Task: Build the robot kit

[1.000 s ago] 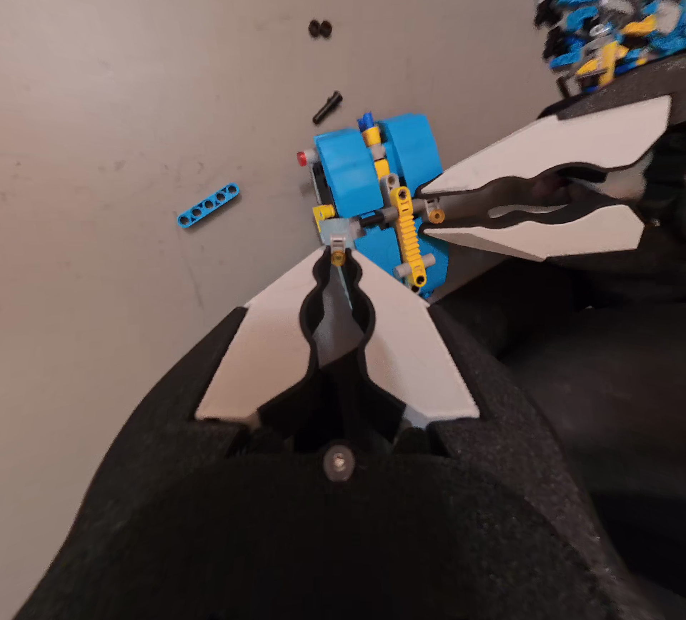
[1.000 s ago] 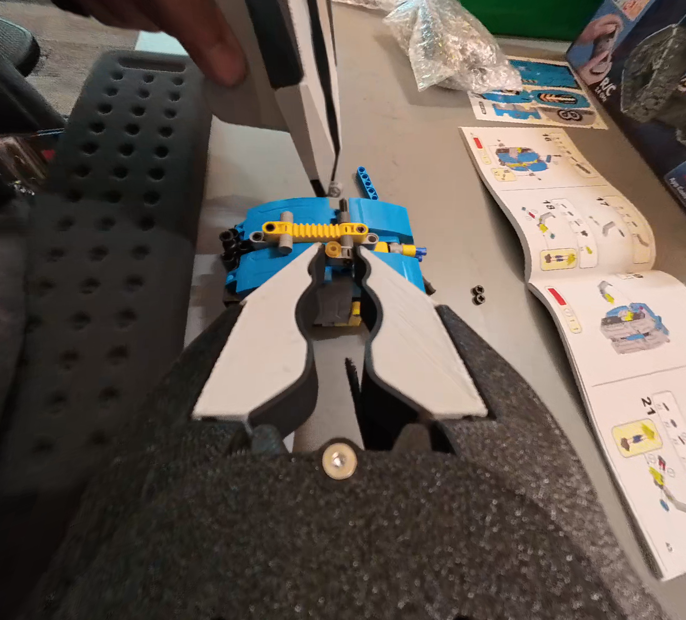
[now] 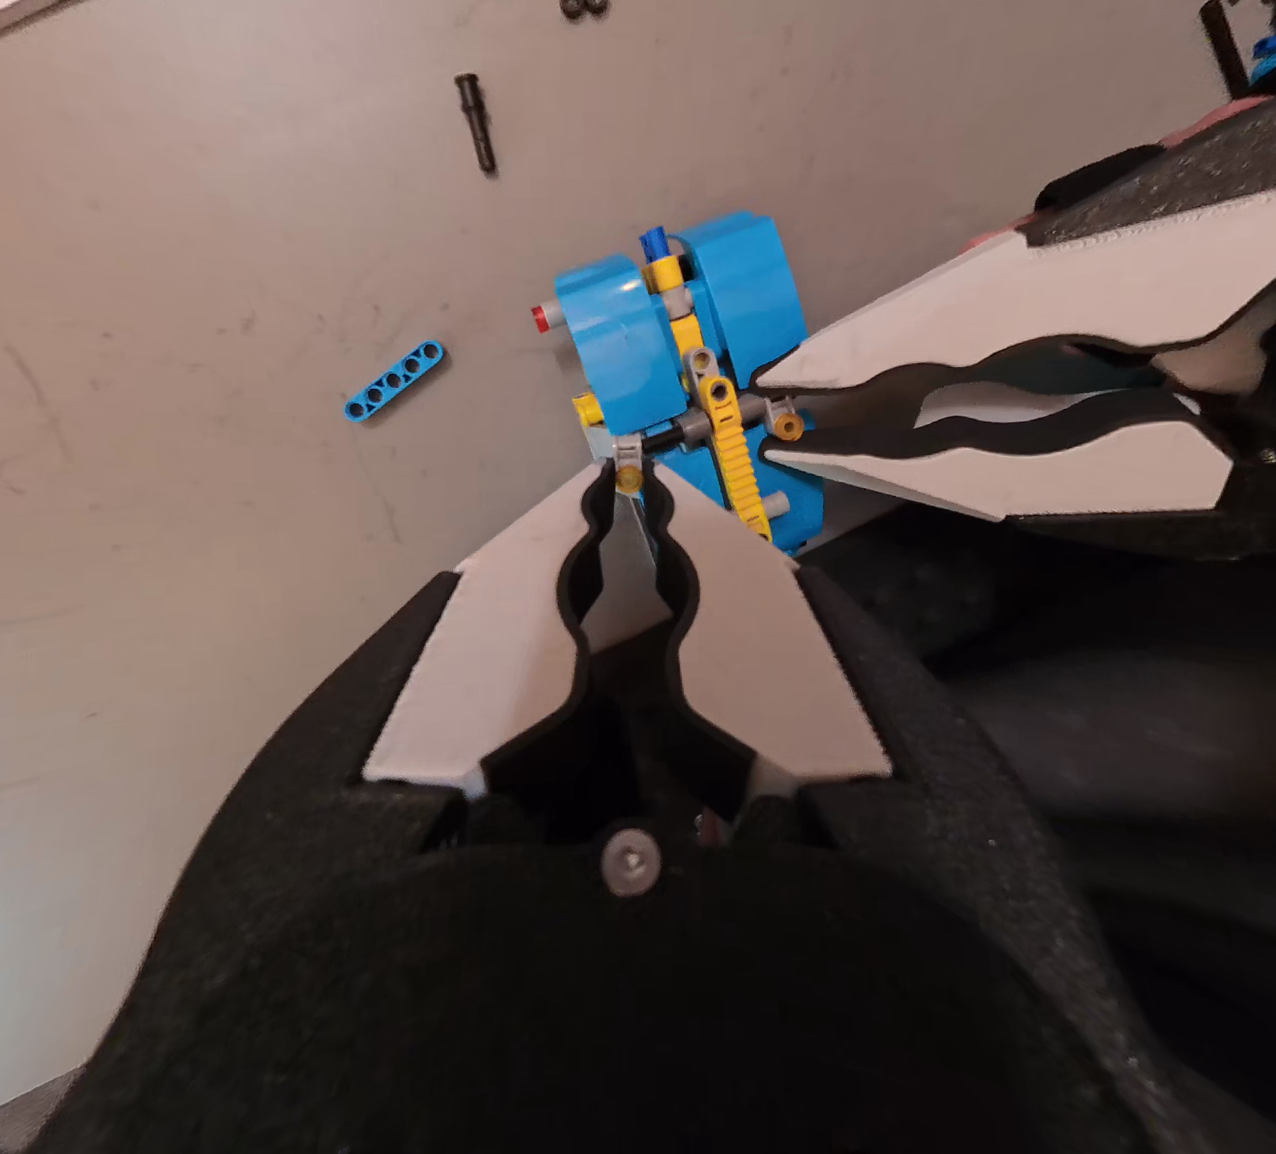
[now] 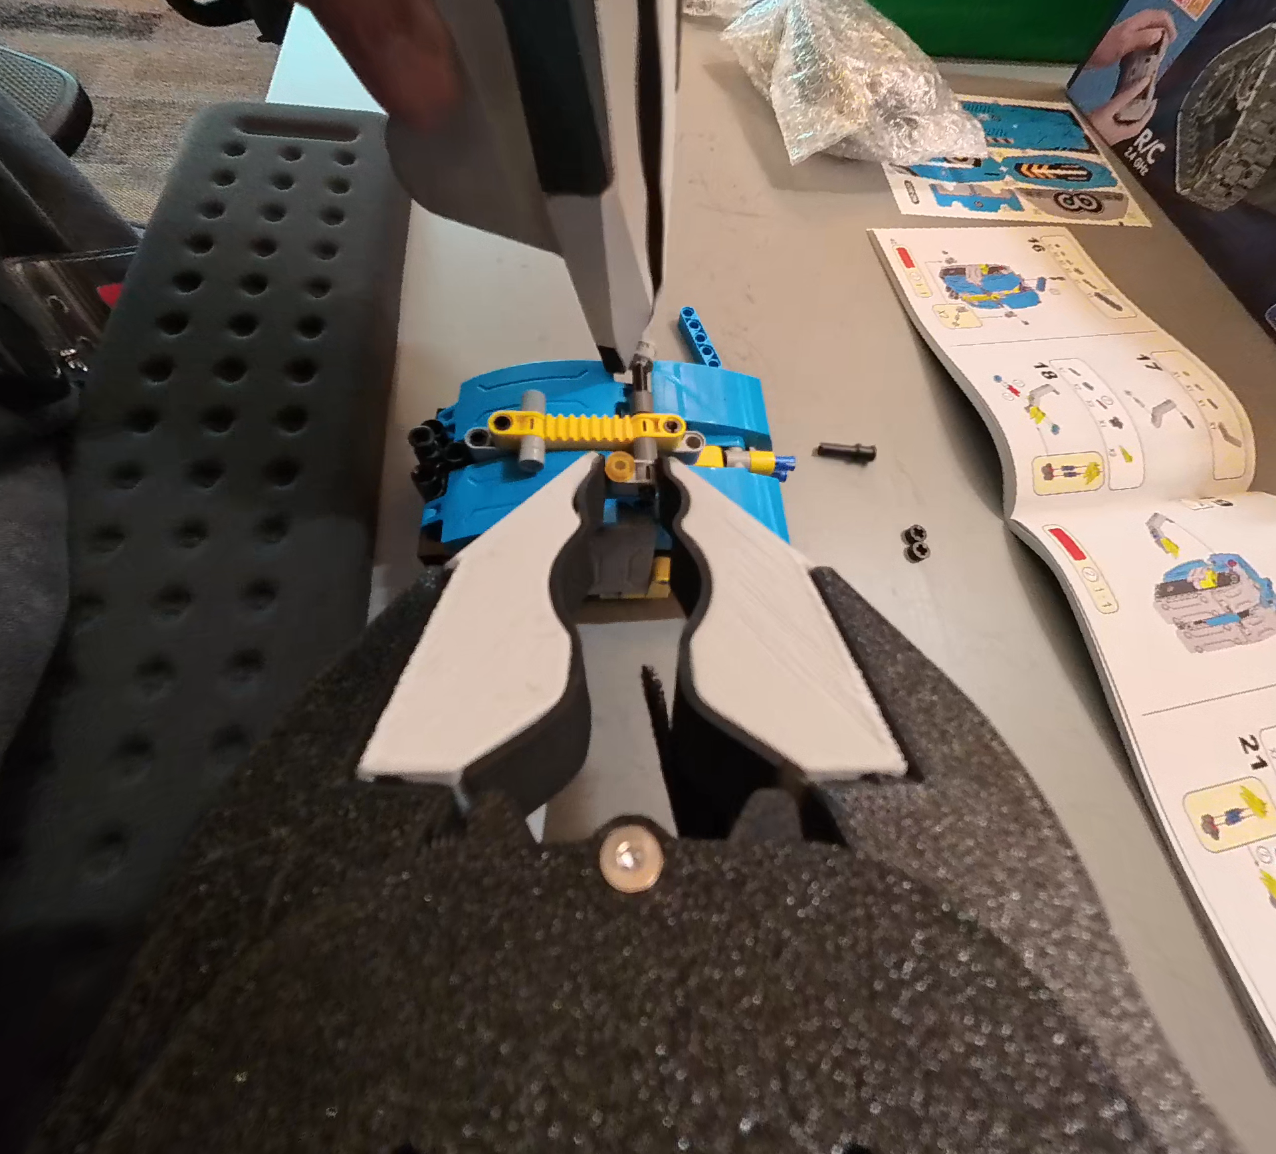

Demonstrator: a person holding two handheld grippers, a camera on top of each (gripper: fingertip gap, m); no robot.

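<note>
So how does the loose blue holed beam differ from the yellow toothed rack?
The flat blue five-hole beam lies loose on the grey table; the yellow toothed rack is mounted on the blue brick model. The beam is smooth and holed throughout; the rack is ridged, with holes showing only at its ends. Both are slim bars.

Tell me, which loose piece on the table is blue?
The flat beam with a row of holes, left of the model. The pin and the twin-ring piece are black.
</note>
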